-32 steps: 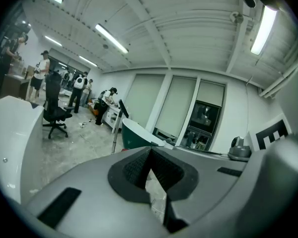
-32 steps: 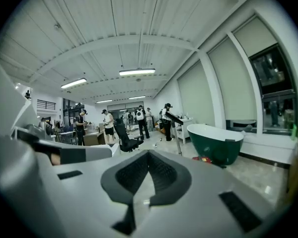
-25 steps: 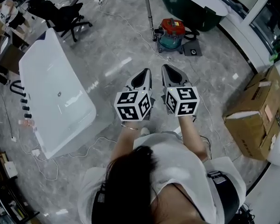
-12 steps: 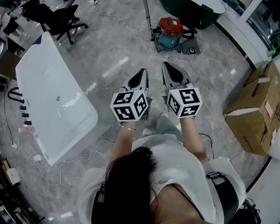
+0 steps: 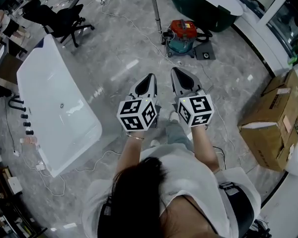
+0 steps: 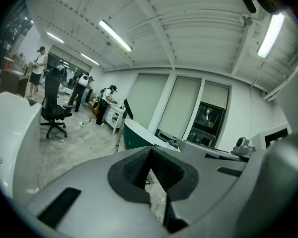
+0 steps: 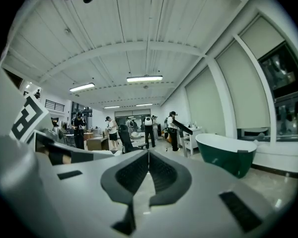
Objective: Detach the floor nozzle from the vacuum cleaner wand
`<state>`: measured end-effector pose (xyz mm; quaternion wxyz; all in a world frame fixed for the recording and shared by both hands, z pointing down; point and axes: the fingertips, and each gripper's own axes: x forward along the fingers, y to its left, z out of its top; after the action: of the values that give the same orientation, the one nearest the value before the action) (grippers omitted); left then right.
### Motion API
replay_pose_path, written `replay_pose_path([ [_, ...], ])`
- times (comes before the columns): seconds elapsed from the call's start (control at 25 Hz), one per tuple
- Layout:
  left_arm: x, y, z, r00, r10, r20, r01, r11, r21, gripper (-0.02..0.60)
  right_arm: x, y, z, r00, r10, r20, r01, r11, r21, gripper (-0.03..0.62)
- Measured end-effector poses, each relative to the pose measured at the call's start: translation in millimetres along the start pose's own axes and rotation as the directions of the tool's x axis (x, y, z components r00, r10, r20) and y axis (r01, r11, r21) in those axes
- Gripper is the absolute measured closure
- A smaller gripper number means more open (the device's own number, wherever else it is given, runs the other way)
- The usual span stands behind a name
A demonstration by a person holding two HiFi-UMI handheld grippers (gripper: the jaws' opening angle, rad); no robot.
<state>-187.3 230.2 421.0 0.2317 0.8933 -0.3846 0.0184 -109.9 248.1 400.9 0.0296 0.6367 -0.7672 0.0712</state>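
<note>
A red and teal vacuum canister [image 5: 183, 35] stands on the marble floor, far ahead of me in the head view. A thin metal wand [image 5: 156, 9] rises beside it, and a flat dark nozzle-like piece [image 5: 205, 54] lies at its right. My left gripper [image 5: 150, 76] and right gripper [image 5: 175, 71] are held side by side at waist height, pointing towards the canister and well short of it. Both are shut with nothing between the pads. The gripper views show shut jaws, left [image 6: 150, 150] and right [image 7: 148, 152]; the vacuum is not seen there.
A white bathtub [image 5: 54, 103] lies at the left and a dark green one [image 5: 203, 4] behind the vacuum. Cardboard boxes [image 5: 275, 118] stand at the right, an office chair [image 5: 64, 16] at far left. Cables trail over the floor. People stand far off.
Both grippers have drifted slightly across the floor along with the person, still side by side. The jaws have stayed shut and empty.
</note>
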Motion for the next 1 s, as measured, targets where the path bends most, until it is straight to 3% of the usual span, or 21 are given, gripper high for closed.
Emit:
replay_pose_path([
  [0.32,59,-5,8,1.0,0.013,-0.01,-0.013,1.0,0.009,0.578,39,-43,3,0.998,0.069,-0.005,-0.069,0.997,0.023,0.579],
  [1.0,166,-12,21,0.997,0.081,-0.017,-0.08,0.997,0.003,0.578,105,-142,4,0.991,0.118,-0.07,-0.114,0.991,0.067,0.579],
])
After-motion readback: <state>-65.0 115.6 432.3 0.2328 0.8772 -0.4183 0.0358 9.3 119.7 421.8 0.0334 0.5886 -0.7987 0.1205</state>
